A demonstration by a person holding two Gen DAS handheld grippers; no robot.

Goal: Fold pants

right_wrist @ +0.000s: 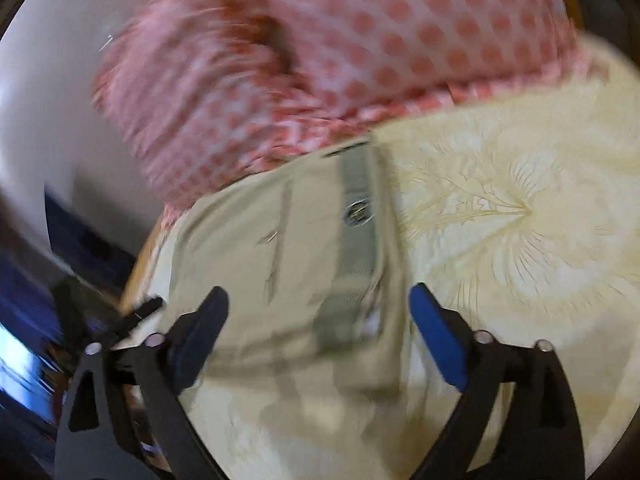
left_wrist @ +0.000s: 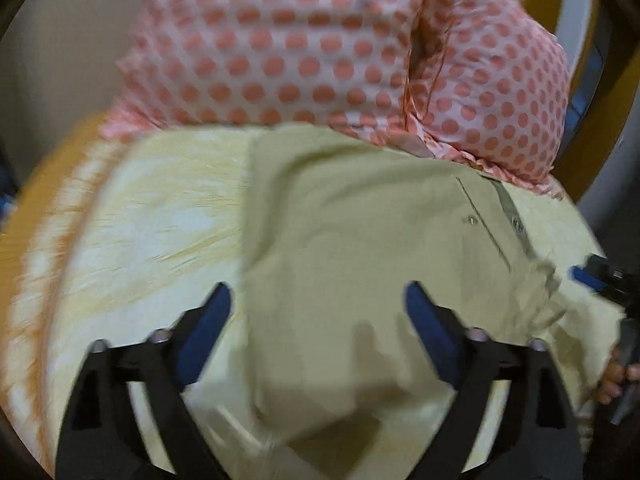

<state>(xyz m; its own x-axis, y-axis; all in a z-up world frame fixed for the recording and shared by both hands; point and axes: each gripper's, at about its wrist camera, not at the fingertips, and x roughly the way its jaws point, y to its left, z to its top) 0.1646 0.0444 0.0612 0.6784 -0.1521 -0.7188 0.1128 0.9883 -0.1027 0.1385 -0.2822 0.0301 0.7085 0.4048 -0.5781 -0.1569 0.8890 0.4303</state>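
Pale khaki pants (left_wrist: 352,240) lie folded on the bed, the waistband with a metal button (right_wrist: 357,210) at one end. My left gripper (left_wrist: 318,300) is open and empty just above the pants' near part. My right gripper (right_wrist: 318,304) is open and empty above the waistband end (right_wrist: 352,280). The right gripper also shows at the right edge of the left wrist view (left_wrist: 600,276), beside the pants' waist corner. Both views are blurred.
A pink polka-dot pillow (left_wrist: 320,48) lies against the far side of the pants. The yellow patterned bedsheet (right_wrist: 520,216) spreads around them. A white wall (right_wrist: 52,100) and dark blue items (right_wrist: 84,240) are beyond the bed edge.
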